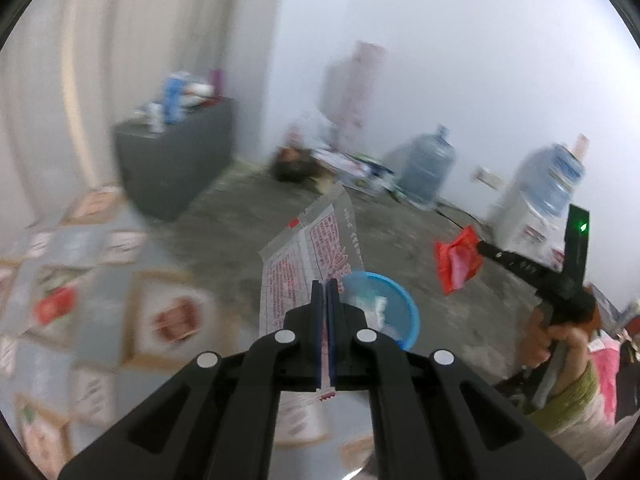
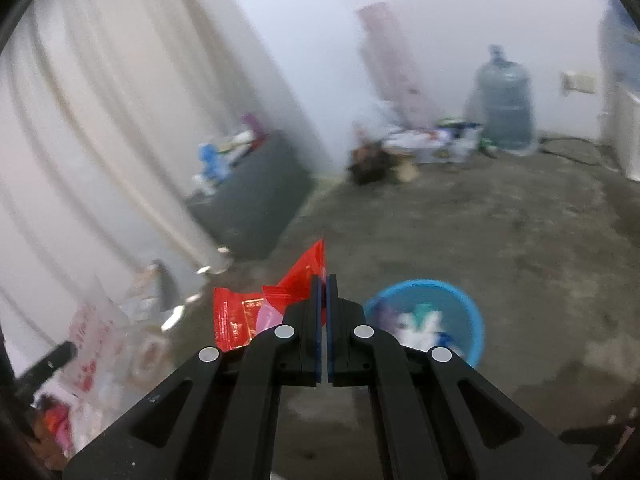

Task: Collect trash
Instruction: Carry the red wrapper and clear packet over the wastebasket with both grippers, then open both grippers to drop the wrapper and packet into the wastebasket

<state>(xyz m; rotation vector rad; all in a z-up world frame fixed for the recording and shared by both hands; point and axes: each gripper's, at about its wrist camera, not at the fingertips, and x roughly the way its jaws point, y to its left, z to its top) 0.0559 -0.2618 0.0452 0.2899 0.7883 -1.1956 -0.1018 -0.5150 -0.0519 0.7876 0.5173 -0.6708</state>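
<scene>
The left gripper has its fingers clamped on a clear printed wrapper, whose long axis runs up and away from the tips. The right gripper pinches a red wrapper. The blue bin stands on the concrete floor just below and right of both tips, nearer the right gripper, with open floor around it.

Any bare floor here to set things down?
Bare concrete floor between the blue basin, the grey cabinet and the water jug. Crowded: clutter pile along the wall.
</scene>
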